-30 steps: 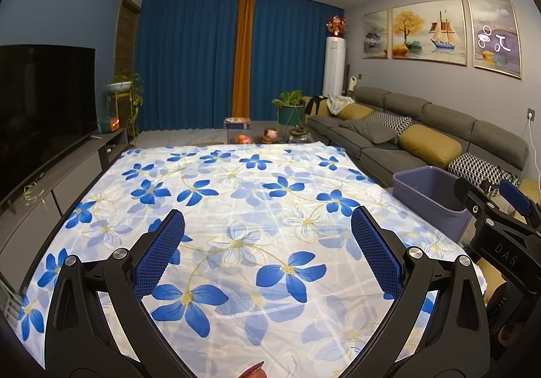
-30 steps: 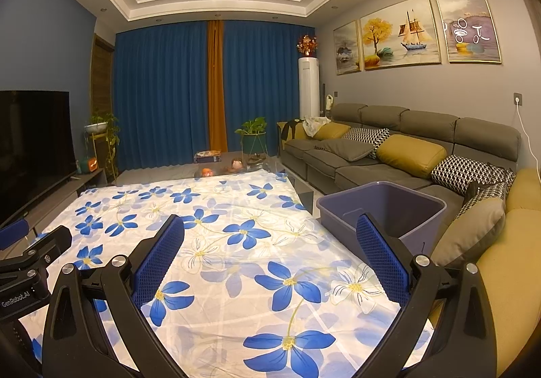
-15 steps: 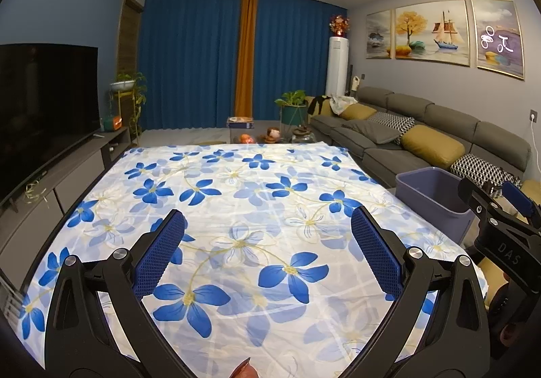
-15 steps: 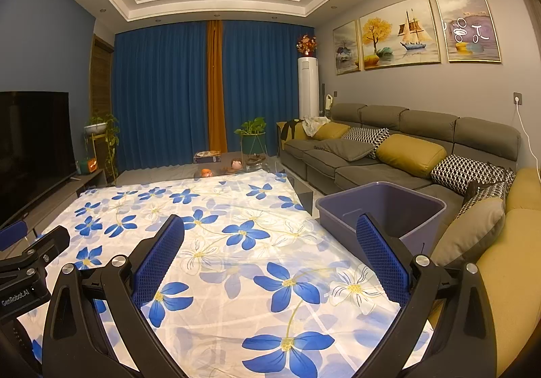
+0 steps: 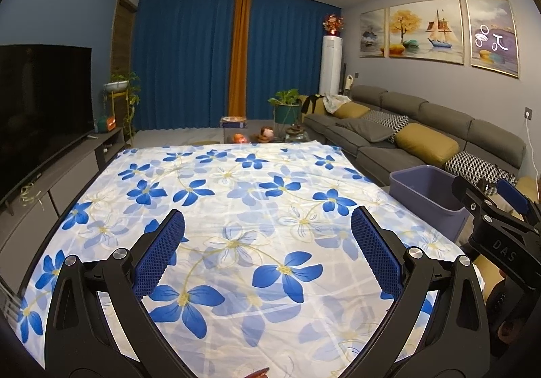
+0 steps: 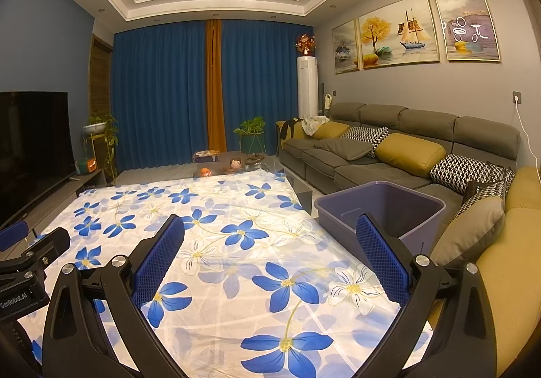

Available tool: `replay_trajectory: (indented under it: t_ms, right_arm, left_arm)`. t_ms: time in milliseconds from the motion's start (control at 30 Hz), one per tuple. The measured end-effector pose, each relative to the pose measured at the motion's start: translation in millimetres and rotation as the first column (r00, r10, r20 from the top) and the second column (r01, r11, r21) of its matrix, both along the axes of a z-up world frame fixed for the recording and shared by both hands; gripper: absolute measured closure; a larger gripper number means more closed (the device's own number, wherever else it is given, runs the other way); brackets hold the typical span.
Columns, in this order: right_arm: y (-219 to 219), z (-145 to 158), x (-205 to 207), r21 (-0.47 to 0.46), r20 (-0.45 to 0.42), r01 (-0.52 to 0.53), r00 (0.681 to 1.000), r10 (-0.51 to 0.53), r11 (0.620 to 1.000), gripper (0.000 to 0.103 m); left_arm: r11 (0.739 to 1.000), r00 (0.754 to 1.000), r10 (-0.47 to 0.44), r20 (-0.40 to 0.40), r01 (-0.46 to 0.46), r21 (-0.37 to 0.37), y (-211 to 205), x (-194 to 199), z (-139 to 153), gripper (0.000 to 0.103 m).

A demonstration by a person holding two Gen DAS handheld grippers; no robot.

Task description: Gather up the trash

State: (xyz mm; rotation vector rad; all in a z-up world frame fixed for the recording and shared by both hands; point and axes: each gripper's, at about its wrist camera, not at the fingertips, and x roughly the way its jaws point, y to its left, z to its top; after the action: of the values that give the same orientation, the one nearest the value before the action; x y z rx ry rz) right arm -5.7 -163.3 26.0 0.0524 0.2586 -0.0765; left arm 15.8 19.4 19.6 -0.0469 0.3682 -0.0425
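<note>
left gripper (image 5: 267, 242) & right gripper (image 6: 270, 242) both spread wide, nothing held, over the blue-flowered white cloth counter (image 6: 236, 209). purple plastic bin (image 6: 378, 209) mid-right of frame, beside counter edge, by grey sofa (image 6: 389, 155).

A cloth (image 5: 236, 209) covers the table, a bin (image 6: 382, 209) at its right edge, sofa (image 6: 389, 155) behind the bin, television (image 5: 40, 107) to the left.

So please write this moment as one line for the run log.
left gripper: open, holds nothing | right gripper: open, holds nothing | purple bin: beside floral cloth, by sofa | trash on cloth: none visible
</note>
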Motion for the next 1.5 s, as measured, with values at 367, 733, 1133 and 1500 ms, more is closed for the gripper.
replay_trajectory:
  t_ms: [367, 733, 1133, 1500]
  right_arm:
    - [-0.8, -1.5, 1.5, 0.004, -0.006, 0.004, 1.000, -0.004, 1.000, 0.005]
    - [-1.0, -2.2, 1.8, 0.007, -0.007, 0.007, 1.000, -0.007, 1.000, 0.005]
    - [-1.1, -3.3, 0.9, 0.009, -0.011, 0.008, 1.000, -0.008, 1.000, 0.005]
    - [-0.3, -5.7, 0.3, 0.013, -0.016, 0.009, 1.000, -0.009, 1.000, 0.005]
  left_arm:
    - [0.999, 1.000, -0.030, 0.010, 0.029, 0.016, -5.5, -2.7, 1.0, 0.019]
    - [1.000, 1.000, -0.025, 0.004, 0.025, 0.015, -5.0, -3.7, 2.3, 0.019]
    - [1.000, 1.000, -0.022, 0.002, 0.022, 0.012, -5.6, -4.0, 2.3, 0.019]
    - [1.000, 1.000, -0.015, -0.005, 0.015, 0.004, -4.5, -3.9, 0.4, 0.019]
